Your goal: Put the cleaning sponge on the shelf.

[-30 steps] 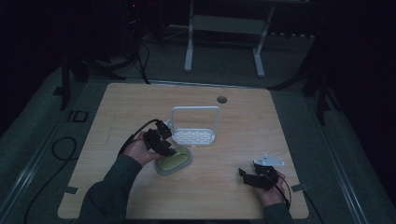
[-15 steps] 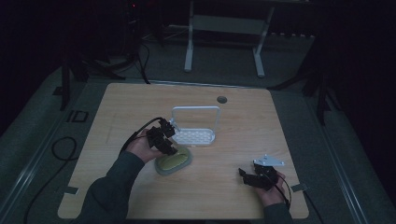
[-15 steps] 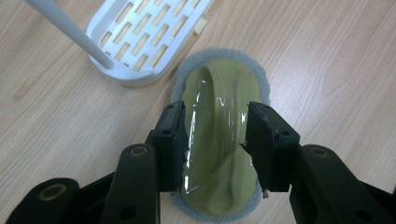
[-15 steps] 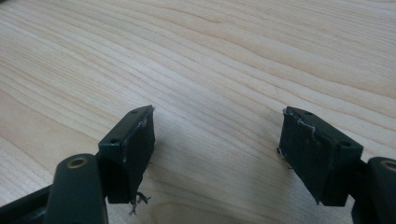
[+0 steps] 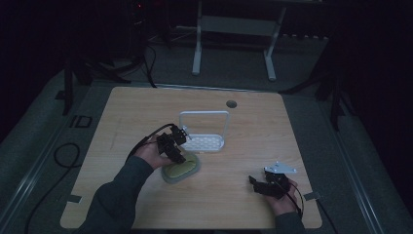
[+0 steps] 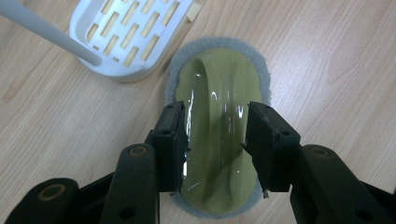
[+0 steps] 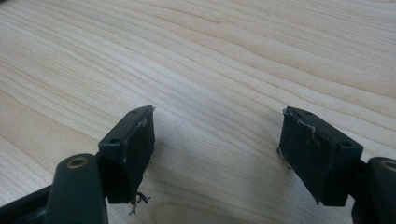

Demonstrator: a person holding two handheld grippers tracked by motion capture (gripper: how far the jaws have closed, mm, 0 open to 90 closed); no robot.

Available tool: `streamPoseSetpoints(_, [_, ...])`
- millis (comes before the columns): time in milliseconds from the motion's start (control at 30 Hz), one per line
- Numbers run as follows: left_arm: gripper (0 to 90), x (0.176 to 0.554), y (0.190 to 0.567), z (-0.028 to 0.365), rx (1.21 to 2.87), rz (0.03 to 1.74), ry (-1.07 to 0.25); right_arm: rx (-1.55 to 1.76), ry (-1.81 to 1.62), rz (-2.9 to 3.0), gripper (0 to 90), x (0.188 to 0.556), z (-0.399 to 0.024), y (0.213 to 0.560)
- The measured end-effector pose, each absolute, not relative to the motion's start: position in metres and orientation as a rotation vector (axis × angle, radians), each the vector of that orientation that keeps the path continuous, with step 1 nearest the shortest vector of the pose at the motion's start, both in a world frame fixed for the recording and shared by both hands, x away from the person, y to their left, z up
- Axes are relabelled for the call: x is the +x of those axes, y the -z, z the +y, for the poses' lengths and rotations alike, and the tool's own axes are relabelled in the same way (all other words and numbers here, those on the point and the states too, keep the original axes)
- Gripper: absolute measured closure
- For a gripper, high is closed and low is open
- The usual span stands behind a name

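Note:
An oval scrubber (image 5: pixel 184 170) (image 6: pixel 219 79) lies flat on the table, with a glossy green top, a raised ridge and a grey pad rim. My left gripper (image 5: pixel 177 156) (image 6: pixel 215 135) is open over it, one jaw on each side of the ridge. I cannot tell whether the pads touch the ridge. A white slotted tray (image 5: pixel 208 144) (image 6: pixel 130 32) with an upright hoop handle (image 5: pixel 204 113) stands just beyond the scrubber. My right gripper (image 5: pixel 255 183) (image 7: pixel 217 140) is open low over bare wood near the front right corner, with nothing between its jaws.
The wooden table (image 5: pixel 272 136) has a round cable hole (image 5: pixel 231 104) near its far edge. A black cable (image 5: pixel 146 141) trails left from the left gripper. Dark floor and a white table frame (image 5: pixel 234 29) lie beyond.
The left hand has shifted slightly right, bringing its gripper closer over the scrubber. The right gripper has not moved.

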State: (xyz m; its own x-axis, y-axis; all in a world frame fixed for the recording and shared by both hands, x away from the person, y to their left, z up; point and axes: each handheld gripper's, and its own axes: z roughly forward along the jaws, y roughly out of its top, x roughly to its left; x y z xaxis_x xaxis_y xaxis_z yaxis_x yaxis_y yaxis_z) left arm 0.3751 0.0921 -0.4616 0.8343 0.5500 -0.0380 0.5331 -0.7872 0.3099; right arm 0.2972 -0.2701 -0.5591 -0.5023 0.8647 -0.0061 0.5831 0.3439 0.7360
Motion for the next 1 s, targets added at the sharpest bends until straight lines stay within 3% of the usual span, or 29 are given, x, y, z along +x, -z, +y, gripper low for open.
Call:
streamPoseSetpoints(633, [61.4,0.380,0.473,0.081,2.824,0.792,-0.021,1.271,-0.968,2.217,26.1,0.297,-0.270,0.559])
streamPoseSetpoints(1000, [68.5,0.381,0.478,0.079,2.871,0.773,-0.005,1.271,-0.968,2.217,26.1,0.297,-0.270,0.559])
